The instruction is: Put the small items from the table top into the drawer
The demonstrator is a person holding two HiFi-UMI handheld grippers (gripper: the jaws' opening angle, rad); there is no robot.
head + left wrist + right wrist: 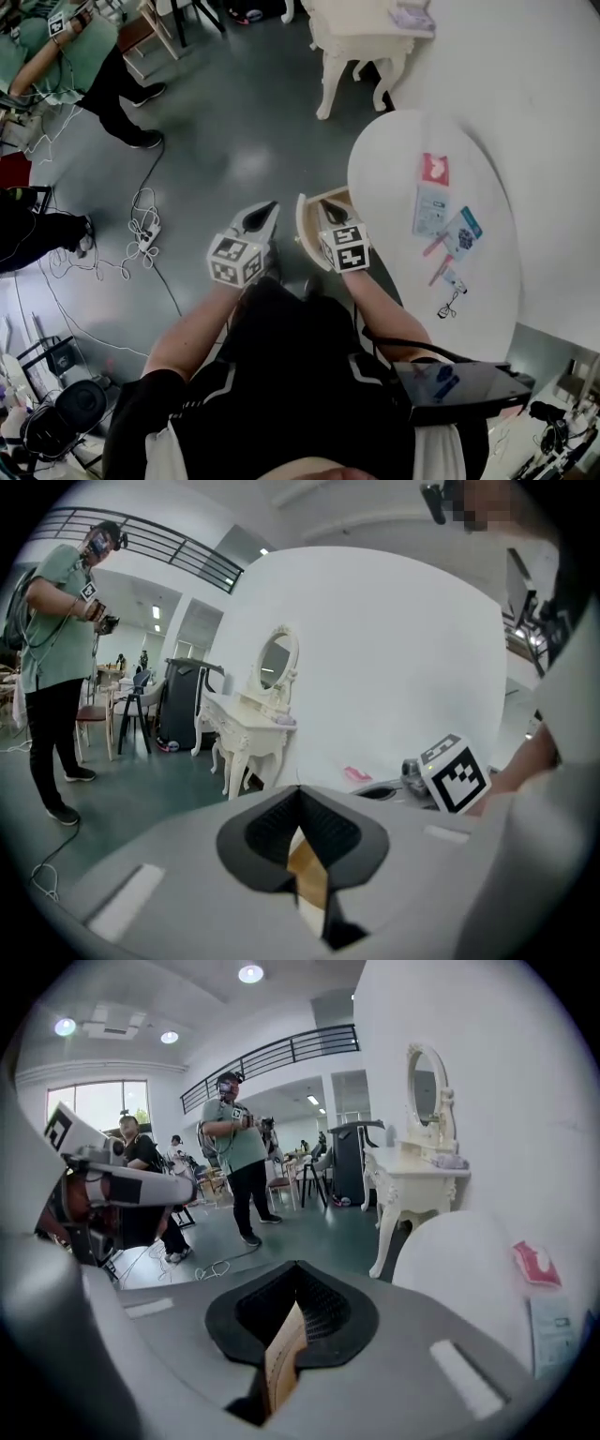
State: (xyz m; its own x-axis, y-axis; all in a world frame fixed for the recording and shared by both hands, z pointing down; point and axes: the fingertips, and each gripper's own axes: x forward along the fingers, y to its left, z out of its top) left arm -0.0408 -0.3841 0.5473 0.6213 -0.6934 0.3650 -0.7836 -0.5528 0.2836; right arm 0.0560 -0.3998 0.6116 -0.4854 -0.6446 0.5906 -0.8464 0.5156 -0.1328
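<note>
You hold two grippers, one in each hand, side by side in front of you. The left gripper [270, 208] hangs over the floor [234, 141] just left of the drawer [303, 228]. Its fingers [225, 864] are together, tips meeting. The right gripper [328, 208] sits over the drawer itself, and its fingers [403, 1354] are likewise closed tip to tip. In each gripper view a strip of tan wood shows through the hollow behind the tips, and you cannot tell whether the pads touch it.

There is one drawer, pulled out from the left edge of the white oval table [394, 155]. It has a cream curved front and a bare wood inside, mostly hidden by the right gripper.

The small items all lie on the table, apart from the drawer, clustered toward its right half. Count three flat packets:
- a red-and-white packet [434, 169], farthest from you
- a pale blue packet [430, 210], just nearer than that
- a blue-and-white packet [463, 232], beside the pale blue one

Two thin pink sticks [434, 247] lie slanted near the packets, one closer to you than the other. One eyelash curler [448, 306], made of dark wire loops, lies nearest you by the table's edge. A small pale piece [454, 280] between stick and curler is too small to name.

Beyond the table stands one cream dressing table [361, 42], and one person in a green top [89, 52] stands on the floor.
</note>
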